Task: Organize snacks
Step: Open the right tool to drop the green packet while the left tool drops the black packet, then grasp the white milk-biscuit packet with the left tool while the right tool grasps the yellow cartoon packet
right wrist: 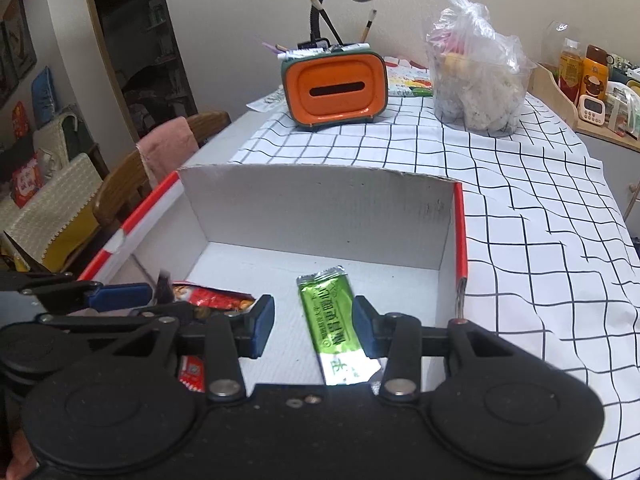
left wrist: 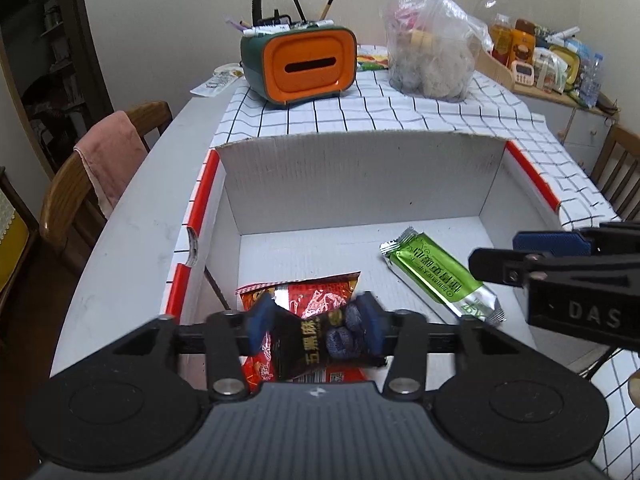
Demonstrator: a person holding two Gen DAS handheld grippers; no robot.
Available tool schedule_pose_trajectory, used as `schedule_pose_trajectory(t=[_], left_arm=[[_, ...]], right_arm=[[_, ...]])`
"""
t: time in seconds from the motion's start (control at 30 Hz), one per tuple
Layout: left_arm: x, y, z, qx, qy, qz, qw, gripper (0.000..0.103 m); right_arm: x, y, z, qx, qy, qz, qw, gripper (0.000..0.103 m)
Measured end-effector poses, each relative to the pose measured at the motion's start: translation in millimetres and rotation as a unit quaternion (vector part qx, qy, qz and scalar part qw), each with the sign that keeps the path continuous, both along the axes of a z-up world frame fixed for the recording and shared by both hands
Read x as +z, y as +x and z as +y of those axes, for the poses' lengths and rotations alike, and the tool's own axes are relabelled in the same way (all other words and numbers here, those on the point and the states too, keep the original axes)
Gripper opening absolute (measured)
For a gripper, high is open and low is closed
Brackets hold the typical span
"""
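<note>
Snack packs (left wrist: pixel 304 300) in box (left wrist: pixel 360 176), both tongs angled down, L tongs (left wrist: pixel 314 324) maybe loosening

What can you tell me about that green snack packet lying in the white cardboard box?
The long, narrow green foil snack packet has shiny silver crimped ends and dark printed characters along its face. It looks sealed and flat, lying on the floor of the white cardboard box towards the box's right side, apart from the red snack bag. It lies between the open fingers of the right gripper, which do not press on it.
</note>
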State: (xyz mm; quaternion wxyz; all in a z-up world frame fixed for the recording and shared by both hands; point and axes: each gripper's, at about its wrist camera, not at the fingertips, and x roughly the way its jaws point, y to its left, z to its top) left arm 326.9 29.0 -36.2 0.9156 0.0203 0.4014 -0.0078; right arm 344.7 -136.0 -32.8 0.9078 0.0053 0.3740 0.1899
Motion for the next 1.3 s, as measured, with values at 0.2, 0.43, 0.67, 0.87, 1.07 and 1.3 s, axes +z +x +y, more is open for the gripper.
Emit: schedule_pose_trajectory(t=[0.2,0.43,0.67,0.87,1.07,1.3], left_arm=[[14.1,-17.5,2.4,-0.002,-0.014,-0.013,0.9998,0.062],[29.5,-52.6,-0.8,-0.023,-0.020,-0.034,0.9990,0.069],[40.2,-88.1,-2.7,-0.034,-0.029,-0.049,0.9978,0.079],[42.3,-117.4,0.1,-0.037,-0.039,-0.054,0.9971,0.083],[41.3,-149.0,6.6,-0.029,-0.042,-0.065,0.9966,0.089],[33.2,-185.6,12.2,-0.038,-0.045,-0.066,0.9961,0.100]], right_arm=[[13.5,-21.7,-10.7,0.007,0.017,-0.013,1.000,0.042],[28.4,-53.6,-23.6,0.021,0.037,-0.027,0.999,0.043],[35.0,-91.6,-34.2,0.040,0.047,-0.033,0.998,0.045],[37.4,-122.6,-43.6,0.053,0.055,-0.041,0.996,0.059],[36.2,-150.4,-54.3,0.058,0.069,-0.044,0.995,0.082],[30.4,-180.9,-62.1,0.074,0.069,-0.040,0.994,0.097]])
